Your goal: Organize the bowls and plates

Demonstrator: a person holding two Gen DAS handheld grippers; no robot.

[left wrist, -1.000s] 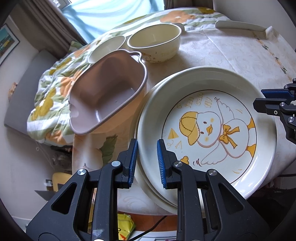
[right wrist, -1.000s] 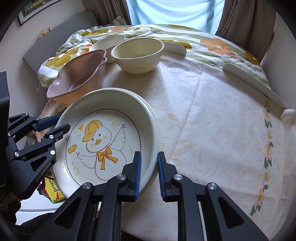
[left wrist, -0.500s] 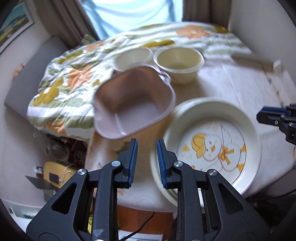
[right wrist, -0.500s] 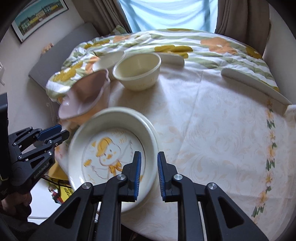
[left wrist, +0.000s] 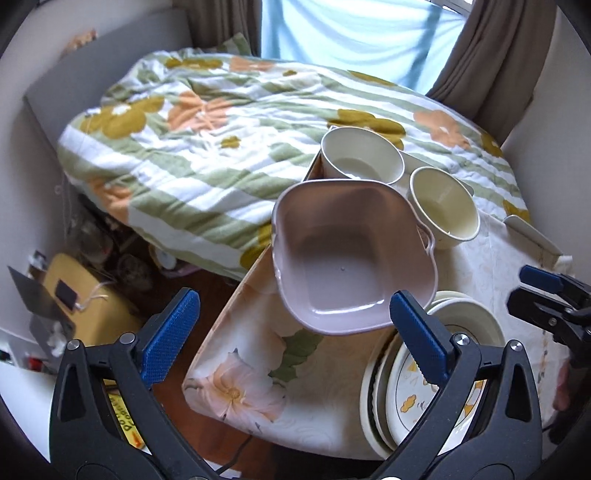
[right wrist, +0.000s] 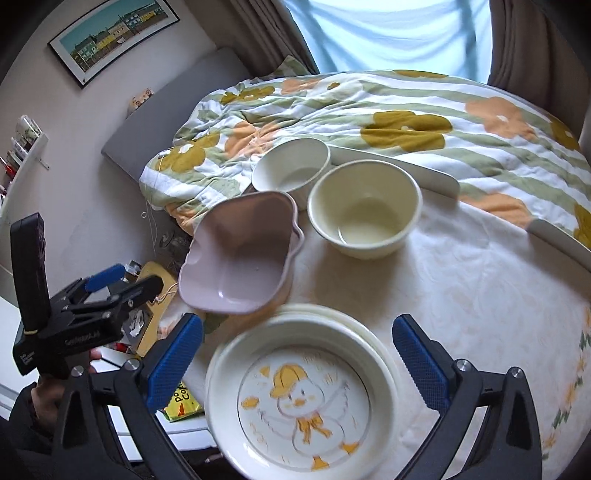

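At the table's near edge sits the duck plate point(right wrist: 301, 398) atop a stack, directly between the right gripper point(right wrist: 295, 363) fingers, at six o'clock from the pink dish point(right wrist: 240, 254). That dish lies at twelve o'clock from the left gripper point(left wrist: 295, 332), its long axis running away from it, so the left hand seems nearer. Both grippers' jaws have just been opening, now spread fully, holding nothing.

1. A lived-in bedroom at home is shown.
2. A bed point(right wrist: 369, 122) covered by a flowered quilt point(left wrist: 221, 140) is seen beside a cloth-covered table point(right wrist: 480, 280).
3. A curtained window point(right wrist: 388, 33) and a framed picture point(right wrist: 110, 37) are seen on the walls.
4. Household clutter is seen on the floor point(left wrist: 74, 295).
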